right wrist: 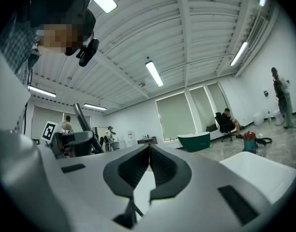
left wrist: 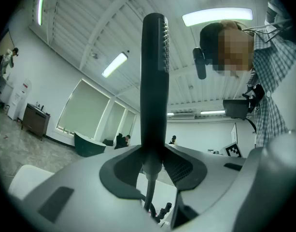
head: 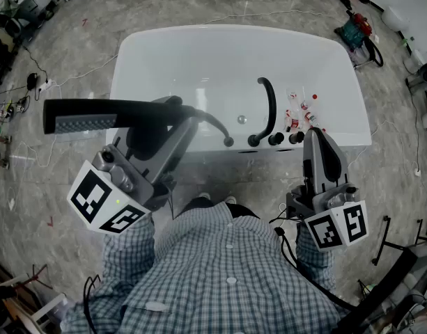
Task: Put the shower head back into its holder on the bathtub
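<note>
Your left gripper (left wrist: 152, 161) grasps the black shower head (head: 81, 119) in its fingers; your right gripper (right wrist: 148, 151) has its fingers clenched on nothing. The white bathtub (head: 199, 54) stands on a grey marbled floor (head: 67, 44).

1. The left gripper (left wrist: 152, 161) has its two dark pads pressed against the lower handle of the black shower head (left wrist: 154, 76).
2. The shower head stands upright between them, with its dotted nozzle face seen edge-on along the right side.
3. A thin dark hose (left wrist: 148, 193) drops from the handle's bottom, down between the jaws.
4. Overhead a strip light (left wrist: 217, 16) glows. Shaded windows (left wrist: 85, 110) and a dark green tub (left wrist: 90, 145) sit far back.
5. A checked sleeve (left wrist: 278, 81) fills the right edge.
</note>
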Demonstrator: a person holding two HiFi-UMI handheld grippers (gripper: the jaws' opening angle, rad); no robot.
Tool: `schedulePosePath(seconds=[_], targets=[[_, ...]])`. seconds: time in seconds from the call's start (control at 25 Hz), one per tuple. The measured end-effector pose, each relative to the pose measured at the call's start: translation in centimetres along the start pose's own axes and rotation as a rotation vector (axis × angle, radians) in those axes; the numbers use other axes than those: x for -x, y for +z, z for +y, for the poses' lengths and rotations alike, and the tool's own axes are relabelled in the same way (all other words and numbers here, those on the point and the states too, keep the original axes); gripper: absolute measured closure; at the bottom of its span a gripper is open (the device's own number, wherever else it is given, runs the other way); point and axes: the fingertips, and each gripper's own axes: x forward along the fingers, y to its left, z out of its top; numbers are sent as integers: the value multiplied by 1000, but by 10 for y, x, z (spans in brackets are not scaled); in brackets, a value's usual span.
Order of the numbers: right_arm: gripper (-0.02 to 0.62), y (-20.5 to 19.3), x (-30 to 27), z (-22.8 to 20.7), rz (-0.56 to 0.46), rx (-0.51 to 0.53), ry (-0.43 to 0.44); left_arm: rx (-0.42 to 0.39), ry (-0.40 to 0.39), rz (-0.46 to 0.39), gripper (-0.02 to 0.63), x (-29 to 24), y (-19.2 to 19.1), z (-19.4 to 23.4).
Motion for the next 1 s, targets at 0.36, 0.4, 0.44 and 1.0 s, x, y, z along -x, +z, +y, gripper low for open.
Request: schedulePosePath(seconds=[0.36, 0.4, 0.44, 1.0], targets=[[578, -1, 10, -17, -33, -62, -39, -3, 7, -1, 466, -1, -3, -1], [577, -1, 10, -17, -33, -62, -39, -4, 6, -1, 466, -1, -3, -1], [577, -1, 10, -17, -33, -62, -40, -5, 6, 0, 466, -1, -3, -1], [577, -10, 5, -15, -13, -71, -36, -5, 9, 19, 466, 1, -8, 3]])
